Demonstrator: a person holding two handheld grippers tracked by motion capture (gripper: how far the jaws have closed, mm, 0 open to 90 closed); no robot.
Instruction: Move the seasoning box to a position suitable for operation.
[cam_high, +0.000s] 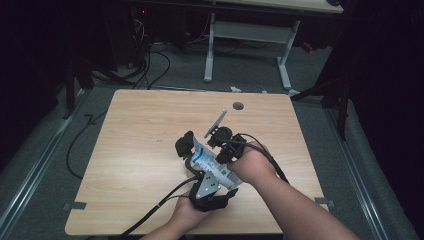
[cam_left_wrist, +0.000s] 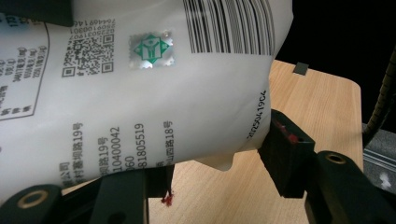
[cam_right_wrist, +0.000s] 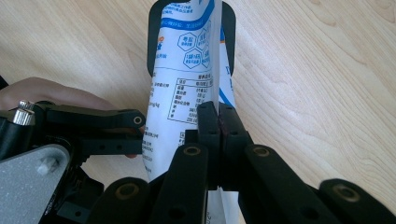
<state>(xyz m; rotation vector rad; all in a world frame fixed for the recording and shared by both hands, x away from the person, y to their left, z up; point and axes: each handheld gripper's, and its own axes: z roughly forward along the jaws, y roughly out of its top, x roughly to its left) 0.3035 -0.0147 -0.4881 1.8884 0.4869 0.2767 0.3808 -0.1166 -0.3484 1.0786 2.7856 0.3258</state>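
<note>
**White printed pouch gripped by both grippers above the table**

The white plastic pouch with blue and black print (cam_high: 212, 162) hangs between the two grippers over the light wooden table (cam_high: 135, 150). The left gripper (cam_left_wrist: 219, 156) clamps the pouch's bulging body between its parted jaws. The right gripper (cam_right_wrist: 218, 122), jaws pressed together, pinches the pouch's thin flat edge, which rises straight ahead of its fingertips.

A smooth, slightly glossy white plastic pouch (cam_left_wrist: 154, 93) printed with blue and black text is seen between matt black plastic fingers (cam_right_wrist: 208, 126). Beneath the fingers, the worktop (cam_high: 145, 125) is finished in pale matt wood grain.
</note>
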